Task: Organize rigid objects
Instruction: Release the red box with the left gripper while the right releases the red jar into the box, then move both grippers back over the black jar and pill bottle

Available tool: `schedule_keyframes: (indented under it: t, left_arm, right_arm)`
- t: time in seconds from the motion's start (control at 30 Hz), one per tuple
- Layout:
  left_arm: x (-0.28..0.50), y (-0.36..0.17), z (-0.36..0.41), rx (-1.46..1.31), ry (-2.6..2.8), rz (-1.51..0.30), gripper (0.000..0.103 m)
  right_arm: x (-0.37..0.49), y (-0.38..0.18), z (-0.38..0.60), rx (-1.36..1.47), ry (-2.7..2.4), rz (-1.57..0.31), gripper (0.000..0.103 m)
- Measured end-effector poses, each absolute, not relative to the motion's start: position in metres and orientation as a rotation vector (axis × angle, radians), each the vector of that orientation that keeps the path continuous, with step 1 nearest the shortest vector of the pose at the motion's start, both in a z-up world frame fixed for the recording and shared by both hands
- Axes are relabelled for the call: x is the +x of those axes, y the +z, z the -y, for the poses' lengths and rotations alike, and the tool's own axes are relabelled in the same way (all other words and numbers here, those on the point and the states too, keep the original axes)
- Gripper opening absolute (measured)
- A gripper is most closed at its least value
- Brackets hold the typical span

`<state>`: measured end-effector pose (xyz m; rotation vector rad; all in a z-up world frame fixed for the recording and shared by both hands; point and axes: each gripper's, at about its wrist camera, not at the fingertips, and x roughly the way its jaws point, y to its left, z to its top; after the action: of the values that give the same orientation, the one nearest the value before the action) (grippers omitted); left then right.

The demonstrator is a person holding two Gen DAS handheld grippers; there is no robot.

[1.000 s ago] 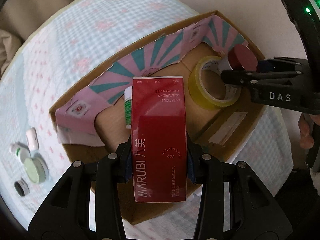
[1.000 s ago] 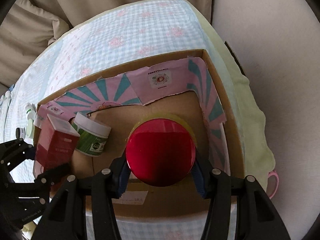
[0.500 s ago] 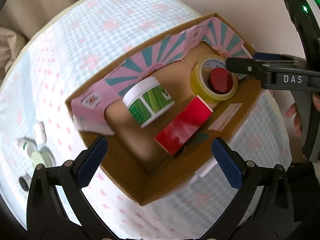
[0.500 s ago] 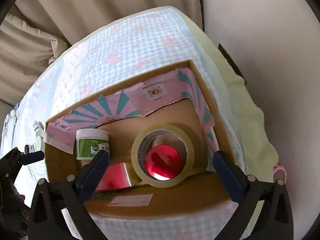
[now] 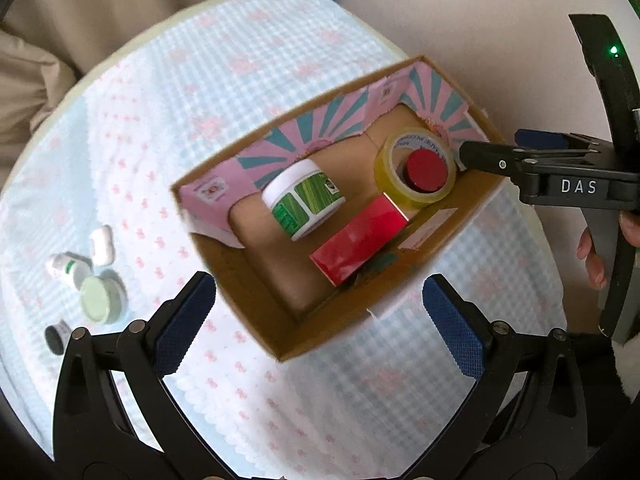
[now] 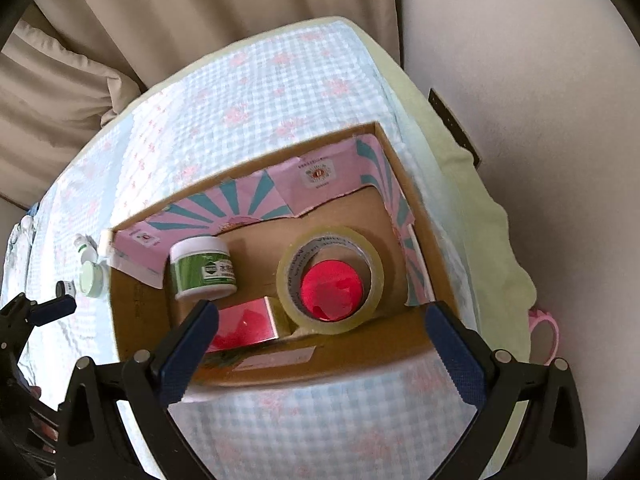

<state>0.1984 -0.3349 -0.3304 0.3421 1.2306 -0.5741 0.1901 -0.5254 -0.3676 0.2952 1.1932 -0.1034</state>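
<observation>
Cardboard box (image 5: 256, 320) holds glossy red carton (image 5: 358, 242), tape ring (image 5: 416, 172); both grippers gape wide.

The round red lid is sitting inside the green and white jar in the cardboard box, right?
Not quite. The round red lid sits inside the hole of the yellowish roll of clear tape, not the green and white jar. That jar stands beside the tape in the cardboard box, apart from the lid. The right wrist view shows it best.
</observation>
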Motion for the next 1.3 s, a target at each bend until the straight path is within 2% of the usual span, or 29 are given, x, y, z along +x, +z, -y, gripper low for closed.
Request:
schedule_keyframes:
  t: [0.33, 0.47, 0.97, 1.3]
  left_arm:
    - [0.174, -0.283, 0.293, 0.277, -0.513, -1.153, 0.103]
    - [0.159, -0.257, 0.261, 0.185, -0.475, -1.130, 0.103]
    - [0.108, -0.136, 0.083, 0.105, -0.292, -0.907, 0.103]
    - [0.123, -0.142, -0.038, 0.034, -0.182, -0.907, 0.103]
  right_arm:
    - [0.169, -0.328, 0.507, 0.256, -0.112, -1.159, 0.103]
    - [0.147, -0.296, 0.488, 0.237, -0.121, -1.113, 0.103]
    - [0.103, -0.166, 0.347, 0.114, -0.057, -0.949, 0.103]
    - [0.134, -0.157, 0.220, 0.027, 0.060, -0.926, 0.103]
